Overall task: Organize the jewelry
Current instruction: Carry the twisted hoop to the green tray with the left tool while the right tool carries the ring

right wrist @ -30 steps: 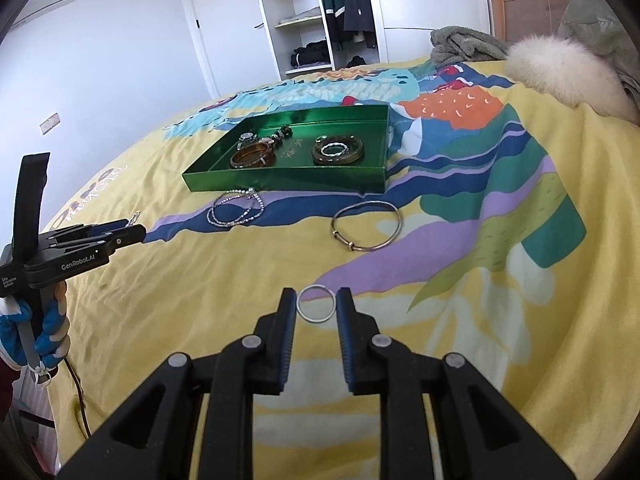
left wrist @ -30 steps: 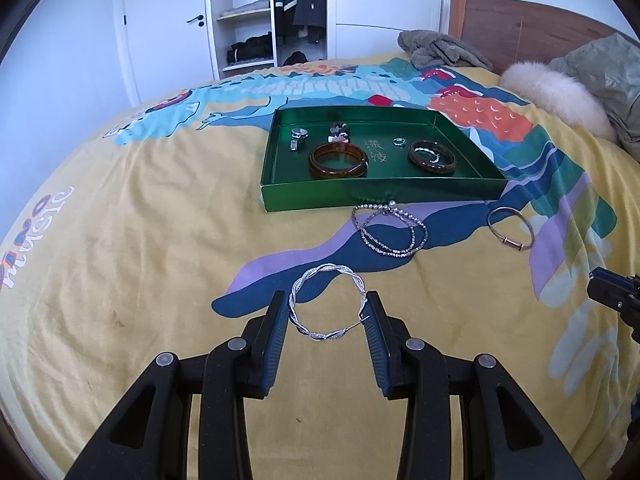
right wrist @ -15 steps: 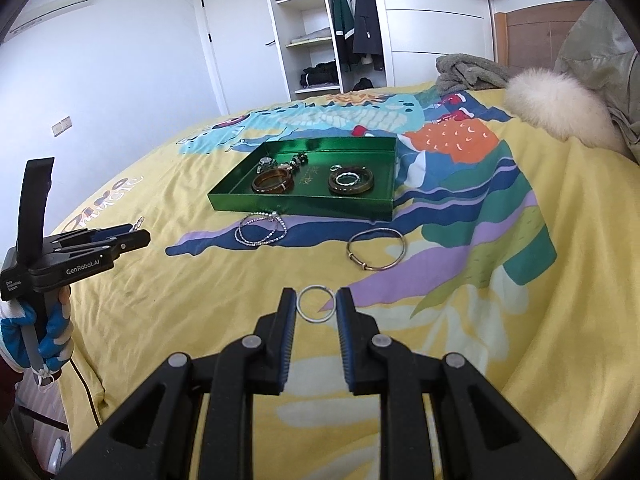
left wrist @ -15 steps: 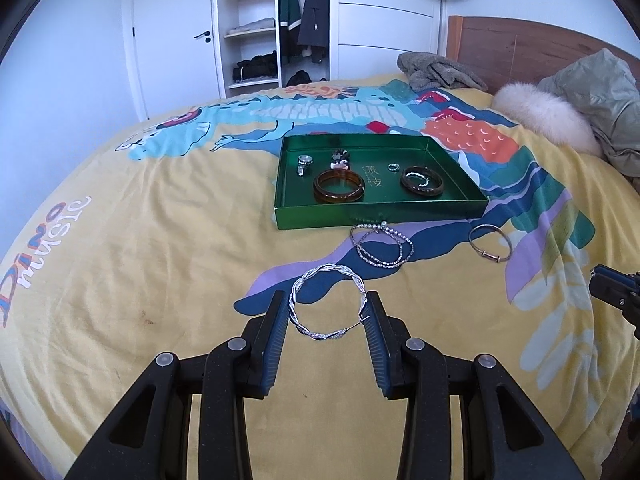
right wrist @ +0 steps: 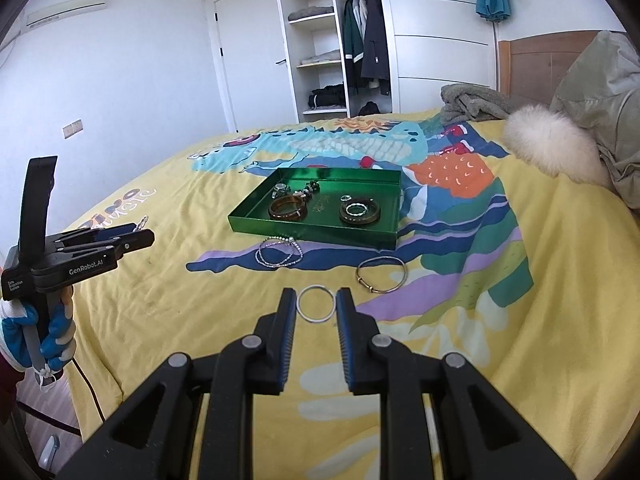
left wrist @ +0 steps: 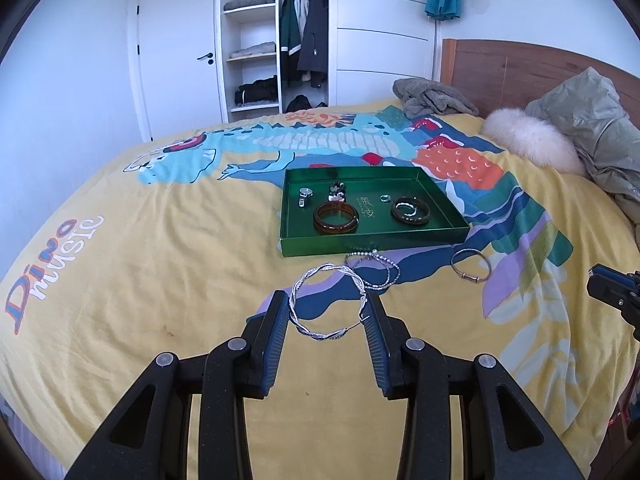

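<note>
While both bangles are rising off the bed point(left wrist: 120, 280), the green tray point(left wrist: 372, 245) is drawing into reach
Left tool point(left wrist: 327, 312) is clenching the twisted silver bangle point(left wrist: 320, 334); right tool point(right wrist: 316, 305) is clenching the plain silver ring bangle point(right wrist: 316, 320); both are heading trayward.

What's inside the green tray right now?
Inside the green tray: an amber bangle, a dark bangle with a small silver ring lying inside it, a watch, a beaded piece and a small ring. The near wall hides the floor strip behind it.
</note>
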Available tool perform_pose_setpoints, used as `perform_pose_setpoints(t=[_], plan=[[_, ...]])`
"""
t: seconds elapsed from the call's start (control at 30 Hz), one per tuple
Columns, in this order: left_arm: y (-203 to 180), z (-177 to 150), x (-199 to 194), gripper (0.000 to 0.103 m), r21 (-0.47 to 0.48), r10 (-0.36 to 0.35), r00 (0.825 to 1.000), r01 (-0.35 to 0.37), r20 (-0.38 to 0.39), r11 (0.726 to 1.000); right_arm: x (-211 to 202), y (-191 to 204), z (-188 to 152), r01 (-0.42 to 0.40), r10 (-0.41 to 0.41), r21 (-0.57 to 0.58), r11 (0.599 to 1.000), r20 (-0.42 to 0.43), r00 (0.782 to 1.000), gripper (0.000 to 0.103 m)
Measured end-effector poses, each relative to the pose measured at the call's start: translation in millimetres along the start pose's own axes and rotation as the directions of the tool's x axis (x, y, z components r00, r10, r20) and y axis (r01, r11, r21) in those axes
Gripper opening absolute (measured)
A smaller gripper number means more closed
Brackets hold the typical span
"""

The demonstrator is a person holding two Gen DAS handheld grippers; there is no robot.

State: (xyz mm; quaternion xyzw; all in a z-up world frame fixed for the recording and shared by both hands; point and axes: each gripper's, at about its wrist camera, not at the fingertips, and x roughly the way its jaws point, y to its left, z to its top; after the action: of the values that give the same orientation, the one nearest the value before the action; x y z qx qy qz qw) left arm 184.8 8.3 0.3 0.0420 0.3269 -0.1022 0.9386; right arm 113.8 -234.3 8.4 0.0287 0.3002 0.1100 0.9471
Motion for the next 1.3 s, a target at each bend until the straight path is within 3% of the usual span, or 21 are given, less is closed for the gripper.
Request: perform_pose_setpoints(t=[0.43, 0.77, 1.0, 1.3], plan=[[0, 22, -18, 0.038, 0.007, 0.001, 0.999, -0.001, 0.052, 1.0, -17, 1, 23, 0.003, -0.003, -0.011, 1.0, 0.053, 0.999, 0.019], [-2, 52, 5, 0.038, 0.025, -0.006, 0.998, 0.004, 0.055, 1.0, 0, -4, 60, 0.015, -0.012, -0.044, 0.999, 0.066, 0.998, 0.019], [-12, 88, 56, 0.038, 0.049, -0.025, 0.999, 0.024, 0.03, 0.998, 43, -16, 107, 0.022, -0.019, -0.053, 0.998, 0.065, 0.998, 0.019], [-42, 119, 165, 0.038, 0.094, -0.068, 0.996, 0.074, -0.062, 0.993, 150, -57, 156, 0.038, -0.037, -0.017, 0.999, 0.027, 0.999, 0.019]])
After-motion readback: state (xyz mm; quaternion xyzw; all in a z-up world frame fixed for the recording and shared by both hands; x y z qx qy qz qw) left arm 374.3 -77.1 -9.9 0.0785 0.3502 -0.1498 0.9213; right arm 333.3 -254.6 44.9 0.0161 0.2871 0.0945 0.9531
